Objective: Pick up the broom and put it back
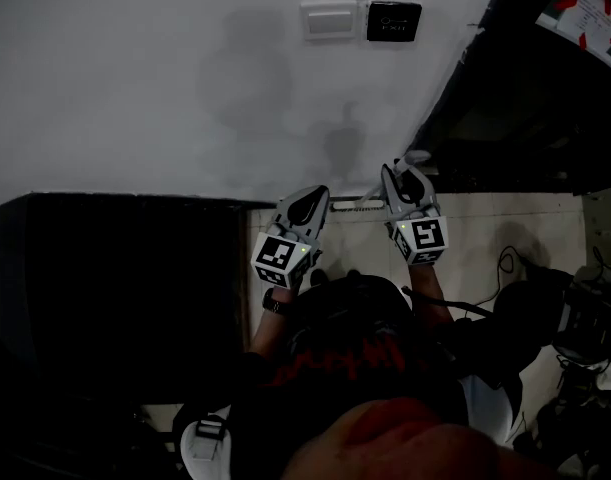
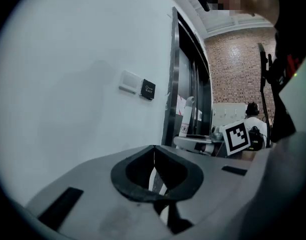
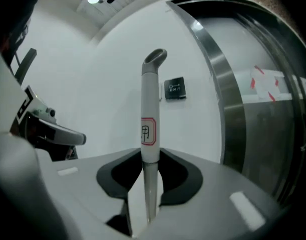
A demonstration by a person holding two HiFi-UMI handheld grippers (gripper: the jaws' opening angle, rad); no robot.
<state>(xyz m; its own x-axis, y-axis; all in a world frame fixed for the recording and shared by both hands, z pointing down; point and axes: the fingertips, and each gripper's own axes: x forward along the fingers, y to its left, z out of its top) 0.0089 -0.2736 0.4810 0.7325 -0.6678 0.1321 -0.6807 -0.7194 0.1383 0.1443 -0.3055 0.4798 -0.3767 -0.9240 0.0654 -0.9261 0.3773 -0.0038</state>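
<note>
Broom handle [image 3: 150, 99] clamped upright between right hand-held gripper [image 3: 150, 159] jaws.

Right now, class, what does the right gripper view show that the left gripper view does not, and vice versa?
Only the right gripper view shows the right hand-held gripper clamped on the white broom handle, close up. Only the left gripper view shows the brick wall, the white switch plate and the left hand-held gripper with its jaws together. Both show the white wall, the black wall plate and the steel door frame.
</note>
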